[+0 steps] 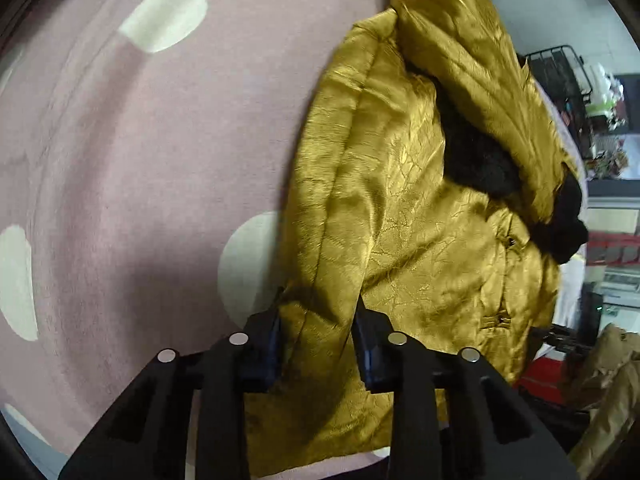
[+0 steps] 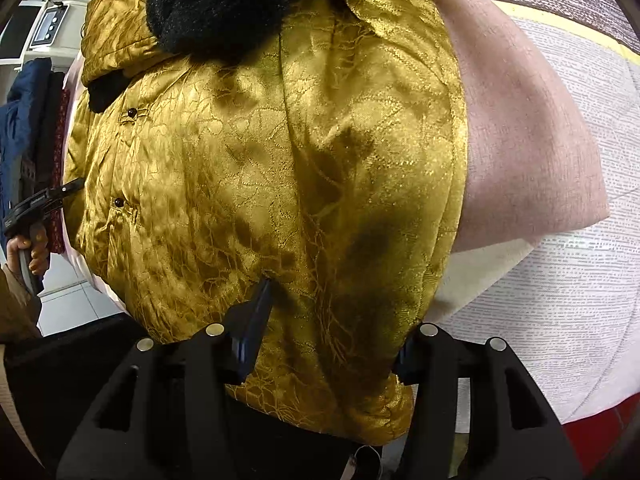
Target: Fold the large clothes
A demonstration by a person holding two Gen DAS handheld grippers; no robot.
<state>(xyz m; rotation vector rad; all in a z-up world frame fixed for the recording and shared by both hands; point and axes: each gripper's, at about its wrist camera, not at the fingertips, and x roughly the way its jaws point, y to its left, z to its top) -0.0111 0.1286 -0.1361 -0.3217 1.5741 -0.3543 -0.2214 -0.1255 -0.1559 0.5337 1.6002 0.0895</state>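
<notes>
A shiny gold brocade jacket (image 1: 400, 208) with a black fur collar (image 1: 480, 160) lies on a pink spread with white dots (image 1: 140, 180). My left gripper (image 1: 318, 312) has its jaws part open around a fold at the jacket's hem edge. In the right wrist view the same jacket (image 2: 280, 160) fills the frame, fur collar (image 2: 224, 4) at the top. My right gripper (image 2: 336, 320) straddles the jacket's lower edge with its jaws wide apart; the right fingertip is hidden under the fabric. The other hand-held gripper (image 2: 40, 204) shows at the left edge.
The pink spread's edge (image 2: 520, 160) lies over a white textured bedcover (image 2: 580, 280). Dark blue clothes (image 2: 24, 120) hang at the far left. Shelves and a black wire rack (image 1: 568, 92) stand beyond the bed, with brown paper (image 1: 616, 380) at the lower right.
</notes>
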